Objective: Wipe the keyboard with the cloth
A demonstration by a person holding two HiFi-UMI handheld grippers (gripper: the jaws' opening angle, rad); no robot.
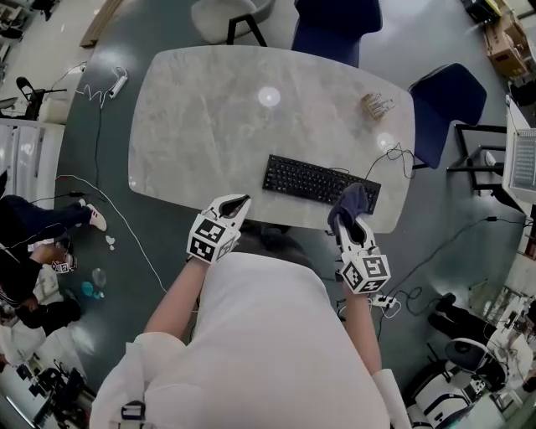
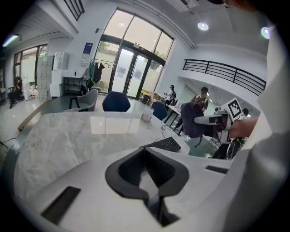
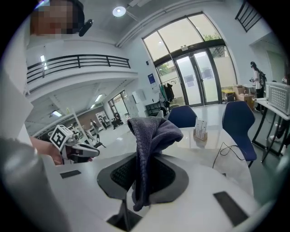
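Note:
A black keyboard (image 1: 318,182) lies near the front edge of the marble table (image 1: 209,117). My right gripper (image 1: 353,219) is shut on a dark blue-grey cloth (image 1: 349,204), which hangs bunched over the keyboard's right end. In the right gripper view the cloth (image 3: 152,140) droops between the jaws of the right gripper (image 3: 142,170). My left gripper (image 1: 238,204) is shut and holds nothing, at the table's front edge to the left of the keyboard. The left gripper view shows the left gripper (image 2: 146,156), the keyboard (image 2: 165,144) and the cloth (image 2: 192,118) beyond it.
A small card holder (image 1: 377,105) stands at the table's far right, and the keyboard's cable (image 1: 394,156) loops off the right edge. Blue chairs (image 1: 448,99) and a white chair (image 1: 228,17) ring the far side. A seated person (image 1: 33,243) is on the left.

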